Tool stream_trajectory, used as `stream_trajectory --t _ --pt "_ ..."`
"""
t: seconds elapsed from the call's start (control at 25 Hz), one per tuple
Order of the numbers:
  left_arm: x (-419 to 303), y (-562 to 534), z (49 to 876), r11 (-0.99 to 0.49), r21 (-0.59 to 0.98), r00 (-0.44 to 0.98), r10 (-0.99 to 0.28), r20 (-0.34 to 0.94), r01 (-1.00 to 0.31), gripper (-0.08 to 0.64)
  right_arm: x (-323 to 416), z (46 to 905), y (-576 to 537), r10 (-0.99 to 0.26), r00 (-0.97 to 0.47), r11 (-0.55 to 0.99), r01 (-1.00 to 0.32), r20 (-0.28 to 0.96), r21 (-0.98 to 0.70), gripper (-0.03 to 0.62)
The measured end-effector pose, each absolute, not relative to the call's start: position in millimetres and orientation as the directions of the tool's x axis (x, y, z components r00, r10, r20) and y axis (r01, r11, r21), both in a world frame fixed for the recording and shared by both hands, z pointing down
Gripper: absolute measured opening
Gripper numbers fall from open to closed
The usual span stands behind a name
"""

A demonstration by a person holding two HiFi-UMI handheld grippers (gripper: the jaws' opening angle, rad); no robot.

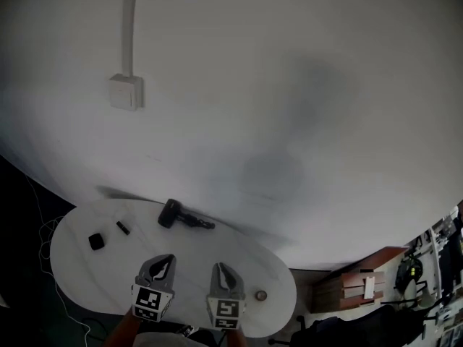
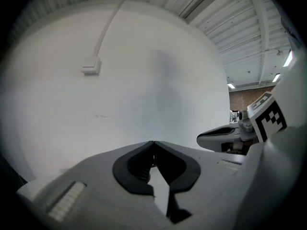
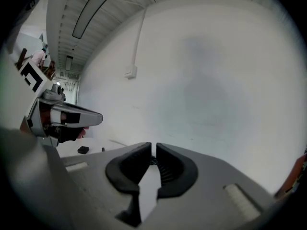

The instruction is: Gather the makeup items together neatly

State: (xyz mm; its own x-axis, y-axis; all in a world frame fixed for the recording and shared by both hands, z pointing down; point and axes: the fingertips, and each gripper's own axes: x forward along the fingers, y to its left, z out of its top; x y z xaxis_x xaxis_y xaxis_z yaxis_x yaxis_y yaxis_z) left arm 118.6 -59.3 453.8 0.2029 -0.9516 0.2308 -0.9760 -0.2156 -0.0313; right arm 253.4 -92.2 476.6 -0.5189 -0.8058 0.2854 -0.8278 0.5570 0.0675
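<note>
While left gripper (image 1: 160, 260) and right gripper (image 1: 221, 267) hover at near edge of table (image 1: 79, 266), jaws closed, empty, black brush-like item (image 1: 184, 216) lies just beyond both, long axis left-right, fat head toward left gripper.

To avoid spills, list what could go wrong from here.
The round item lies near the table edge, beside the right hand-held gripper; a sweep could knock it off. That one and the left hand-held gripper are shut, so reaching for the square black item without opening might push it.
</note>
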Motion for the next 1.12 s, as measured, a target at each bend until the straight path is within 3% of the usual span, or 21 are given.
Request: stream_trajectory --t 0.08,0.6,1.12 --pt "111.7 -57.7 452.6 -0.206 -0.028 0.194 -0.954 0.228 -0.978 0.011 243.9 473.9 -90.8 -0.801 -0.529 0.567 -0.821 0.281 0.070 0.005" --pt "82.8 -50.7 452.6 -0.177 -0.026 0.167 -0.959 0.228 -0.984 0.011 203.7 467.5 -89.5 -0.769 -0.579 0.615 -0.786 0.271 0.064 0.005" --pt "-25.3 -18.9 447.2 0.020 -0.032 -0.027 -0.973 0.228 -0.999 0.011 78.2 469.7 -75.1 -0.618 -0.734 0.774 -0.631 0.280 0.055 0.005"
